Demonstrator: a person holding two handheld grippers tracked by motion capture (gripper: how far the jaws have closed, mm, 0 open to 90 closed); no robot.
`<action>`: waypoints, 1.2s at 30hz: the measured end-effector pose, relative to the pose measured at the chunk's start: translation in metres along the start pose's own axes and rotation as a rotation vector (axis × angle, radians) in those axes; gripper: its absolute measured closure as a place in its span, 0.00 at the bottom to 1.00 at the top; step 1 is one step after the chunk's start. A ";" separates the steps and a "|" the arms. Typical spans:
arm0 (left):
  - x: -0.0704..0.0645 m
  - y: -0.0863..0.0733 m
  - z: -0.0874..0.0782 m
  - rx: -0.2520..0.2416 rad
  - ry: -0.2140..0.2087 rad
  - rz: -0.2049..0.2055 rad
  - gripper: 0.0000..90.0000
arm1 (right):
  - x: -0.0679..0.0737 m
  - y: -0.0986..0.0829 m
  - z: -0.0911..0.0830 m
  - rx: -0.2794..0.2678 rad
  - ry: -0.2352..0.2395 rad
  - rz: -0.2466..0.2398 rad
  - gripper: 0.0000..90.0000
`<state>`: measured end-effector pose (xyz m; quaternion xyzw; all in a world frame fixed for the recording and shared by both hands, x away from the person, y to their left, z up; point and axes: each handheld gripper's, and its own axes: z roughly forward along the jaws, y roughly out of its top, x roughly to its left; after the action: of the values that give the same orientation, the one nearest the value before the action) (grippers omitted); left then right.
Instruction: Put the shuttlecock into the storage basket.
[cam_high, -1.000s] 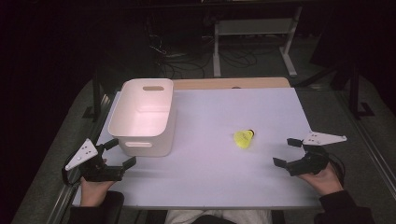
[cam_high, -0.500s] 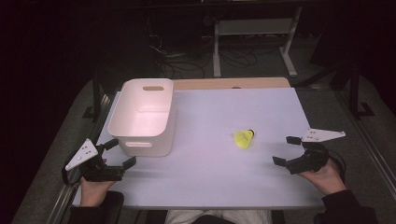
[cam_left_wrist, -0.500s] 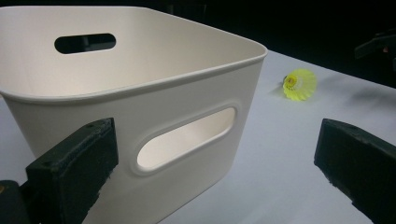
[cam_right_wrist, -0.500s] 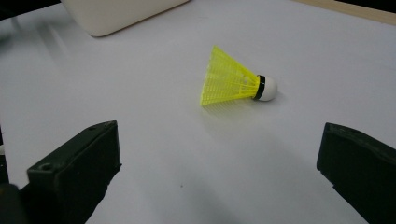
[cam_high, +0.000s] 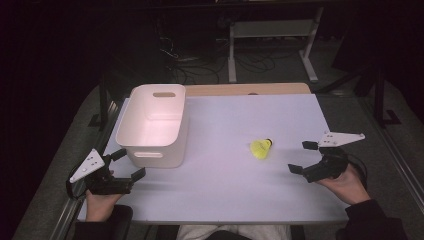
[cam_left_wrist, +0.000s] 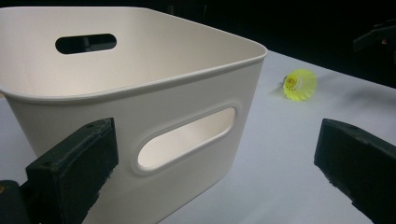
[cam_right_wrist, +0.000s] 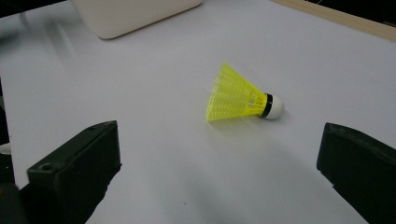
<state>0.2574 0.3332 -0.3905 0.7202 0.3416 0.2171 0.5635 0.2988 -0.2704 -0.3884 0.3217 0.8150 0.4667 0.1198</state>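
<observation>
Lying sideways, shuttlecock (cam_right_wrist: 243, 99) points cork-right; right gripper (cam_right_wrist: 219, 163) jaws wide, empty.

In your left gripper view, the white bin (cam_left_wrist: 140, 98) runs off the left and bottom edges, so you can't see its base or its far left corner, and the near jaw covers part of its front wall. Your right gripper view cuts the bin (cam_right_wrist: 135, 11) off at the top, leaving just a lower corner. From above, the yellow shuttlecock (cam_high: 261, 148) is too small to make out its skirt ribs, and the floor beyond the table (cam_high: 240, 190) is lost in darkness.
</observation>
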 end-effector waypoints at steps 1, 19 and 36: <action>0.000 0.000 0.000 0.001 0.000 0.000 0.00 | 0.000 0.001 0.000 -0.001 0.001 -0.002 0.00; 0.000 0.000 0.000 0.001 -0.002 -0.002 0.00 | 0.000 0.017 0.008 0.015 0.031 -0.018 0.00; 0.000 0.000 0.000 -0.002 -0.003 -0.003 0.00 | -0.002 0.024 0.017 0.040 0.060 -0.025 0.00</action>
<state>0.2571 0.3335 -0.3904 0.7196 0.3414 0.2154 0.5651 0.3189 -0.2517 -0.3775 0.2998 0.8314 0.4583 0.0945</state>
